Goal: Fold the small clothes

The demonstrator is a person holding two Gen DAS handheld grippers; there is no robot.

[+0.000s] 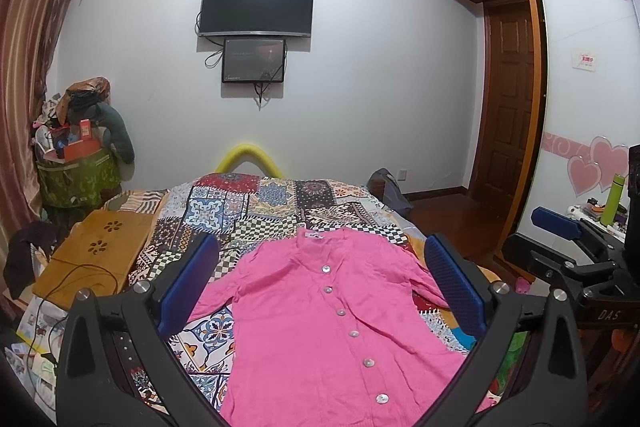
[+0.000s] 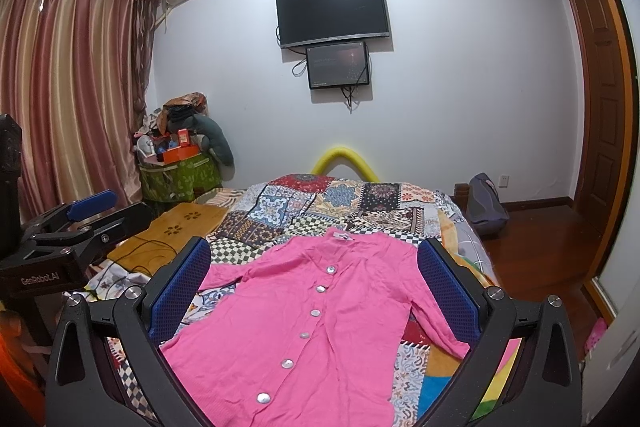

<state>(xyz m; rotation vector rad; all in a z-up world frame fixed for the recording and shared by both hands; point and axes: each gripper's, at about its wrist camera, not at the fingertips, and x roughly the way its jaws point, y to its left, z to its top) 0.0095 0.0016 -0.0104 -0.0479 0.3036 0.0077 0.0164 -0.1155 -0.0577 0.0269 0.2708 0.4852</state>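
Left gripper (image 1: 320, 271): black with blue pads, spread wide, holding nothing.
Right gripper (image 2: 314, 271): same, wide, holding nothing.
Pink buttoned knit cardigan (image 1: 320, 315): flat on patchwork quilt (image 1: 256, 203), buttons up.
Feel: soft, light, floppy; best grabbed at sleeve or hem corners.
Direction: collar far, hem near; long way front-to-back.

My left gripper (image 1: 320, 275) has a black frame with two arms that widen toward the camera, and silver round screws sit on the joints. Its fingers (image 1: 452, 279) carry blue pads with a fine dotted texture. My right gripper (image 2: 316, 275) is built the same, black with blue pads. On one black body I read "GenRobot.AI" in grey letters, and "DAS" on the other.
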